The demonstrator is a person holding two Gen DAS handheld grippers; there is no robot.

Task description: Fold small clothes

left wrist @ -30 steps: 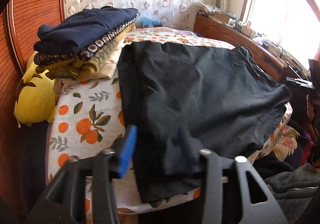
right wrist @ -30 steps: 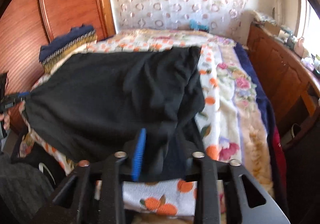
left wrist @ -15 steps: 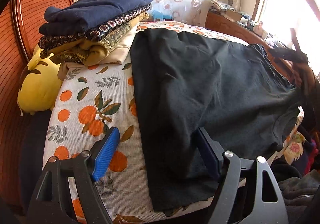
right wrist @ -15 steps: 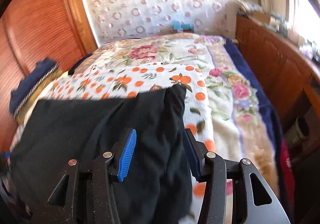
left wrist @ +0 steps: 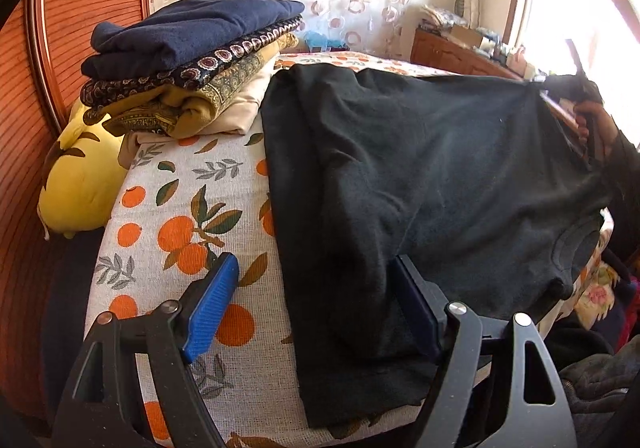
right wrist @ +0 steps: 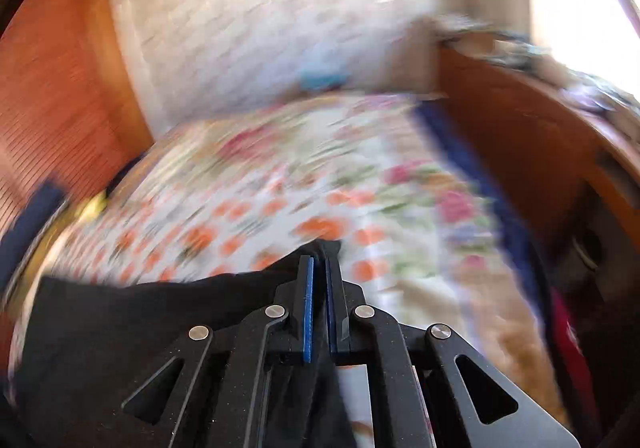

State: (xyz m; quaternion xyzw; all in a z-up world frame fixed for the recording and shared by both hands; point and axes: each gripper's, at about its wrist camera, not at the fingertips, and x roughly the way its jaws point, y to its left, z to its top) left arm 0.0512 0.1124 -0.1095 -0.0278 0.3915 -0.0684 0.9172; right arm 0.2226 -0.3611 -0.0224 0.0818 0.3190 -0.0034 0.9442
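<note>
Black T-shirt (left wrist: pixel 420 183) lies spread on the bed (left wrist: pixel 192 207). Right claw (right wrist: pixel 319 272), pinched shut, lifts its three-o'clock corner; left claw (left wrist: pixel 316 304) gapes, empty, over the six-o'clock hem. Thin fabric could slip free.

Garment (left wrist: pixel 420 175) on bedspread (left wrist: pixel 192 215), clothes stack (left wrist: pixel 192 63) left.

Landmark: black garment (left wrist: pixel 420 183) spread on bed. Left of garment: bare strip of orange-print sheet (left wrist: pixel 180 215), passable. Beyond that strip, at garment's far-left corner: stack of folded clothes (left wrist: pixel 192 59) blocks way. Further left of garment: yellow pillow (left wrist: pixel 80 175), then wooden headboard (left wrist: pixel 24 175). Right of garment: wooden cabinet (right wrist: pixel 532 151)
</note>
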